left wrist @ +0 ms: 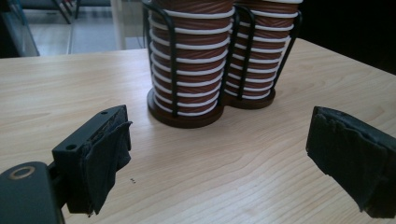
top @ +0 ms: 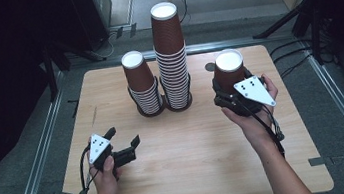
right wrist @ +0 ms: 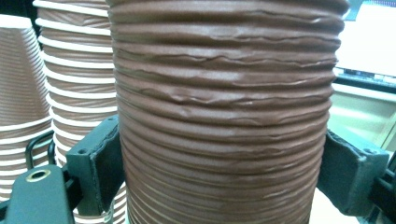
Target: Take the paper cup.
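Brown ribbed paper cups, all upside down with white bottoms showing, stand on a pale wooden table [top: 194, 164]. At the near left, the left gripper [top: 124, 139] hovers low over the bare wood, held in the person's left hand [top: 103, 172]; its jaws stand wide apart with nothing between them. In the left gripper view, the two black pads [left wrist: 109, 161] frame empty tabletop, and beyond them sit two black wire racks with round bases, touching side by side.

Toward the middle of the table, the short stack [top: 142, 85] fills the left rack [top: 150, 111], and just beside it, the tall stack [top: 171, 56] fills the right rack [top: 179, 105] and rises well above its neighbour.

To the right, apart from the stacks, a single cup [top: 229, 72] is clamped in the right gripper [top: 230, 92], which the right hand [top: 255, 111] holds above the table. In the right gripper view, both pads [right wrist: 108, 163] press against the cup's lower ribbed wall, one on each side, and its skin is slightly creased. Whether its rim touches the wood I cannot tell. The stacks show behind it at the left of that view.
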Tool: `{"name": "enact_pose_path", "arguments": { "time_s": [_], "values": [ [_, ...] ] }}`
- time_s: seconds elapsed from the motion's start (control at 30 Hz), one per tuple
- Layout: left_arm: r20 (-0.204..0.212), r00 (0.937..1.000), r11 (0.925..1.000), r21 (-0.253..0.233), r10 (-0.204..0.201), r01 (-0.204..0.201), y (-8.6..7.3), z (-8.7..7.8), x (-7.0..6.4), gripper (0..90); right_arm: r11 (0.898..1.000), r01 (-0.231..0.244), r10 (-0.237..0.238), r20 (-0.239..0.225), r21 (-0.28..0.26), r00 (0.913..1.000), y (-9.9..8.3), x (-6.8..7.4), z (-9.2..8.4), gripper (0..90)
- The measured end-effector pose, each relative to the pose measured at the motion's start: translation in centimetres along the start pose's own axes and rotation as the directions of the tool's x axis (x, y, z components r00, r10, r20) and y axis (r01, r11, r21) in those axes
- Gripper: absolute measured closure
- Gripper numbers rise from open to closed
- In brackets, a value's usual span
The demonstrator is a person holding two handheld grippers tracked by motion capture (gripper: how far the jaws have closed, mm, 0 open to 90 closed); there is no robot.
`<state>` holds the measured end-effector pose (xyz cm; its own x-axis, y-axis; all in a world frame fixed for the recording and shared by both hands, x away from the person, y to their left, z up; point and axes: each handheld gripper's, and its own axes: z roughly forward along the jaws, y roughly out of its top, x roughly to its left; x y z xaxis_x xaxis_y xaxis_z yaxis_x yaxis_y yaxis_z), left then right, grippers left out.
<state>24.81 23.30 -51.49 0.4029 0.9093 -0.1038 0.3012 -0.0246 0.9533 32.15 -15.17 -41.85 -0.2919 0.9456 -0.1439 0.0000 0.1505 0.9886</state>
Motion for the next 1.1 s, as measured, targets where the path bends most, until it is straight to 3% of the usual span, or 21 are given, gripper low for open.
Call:
{"name": "enact_pose_path", "arguments": {
  "time_s": [0.33,0.6,0.9,1.1],
  "values": [
    [0.032,0.9995,1.0,-0.004,-0.003,0.003,0.4,1.2,-0.6,6.3,0.999,0.046,-0.046,-0.015,0.016,0.9988,-1.3,1.6,0.4,13.7],
    [0.056,0.9984,0.9999,-0.012,0.004,-0.003,0.9,1.3,-0.9,6.3,0.995,0.091,-0.09,-0.056,0.031,0.9944,-2.6,3.7,0.8,13.7],
    [0.072,0.9974,0.9996,-0.03,0.005,-0.003,1.5,0.5,-1.0,6.3,0.988,0.153,-0.149,-0.09,0.034,0.9847,-3.8,5.7,1.0,13.8],
    [0.093,0.9957,0.9994,-0.036,0.001,0.002,1.8,0.3,-1.2,6.3,0.978,0.208,-0.202,-0.118,0.032,0.9722,-4.5,7.1,1.0,14.0]
  ]
}}
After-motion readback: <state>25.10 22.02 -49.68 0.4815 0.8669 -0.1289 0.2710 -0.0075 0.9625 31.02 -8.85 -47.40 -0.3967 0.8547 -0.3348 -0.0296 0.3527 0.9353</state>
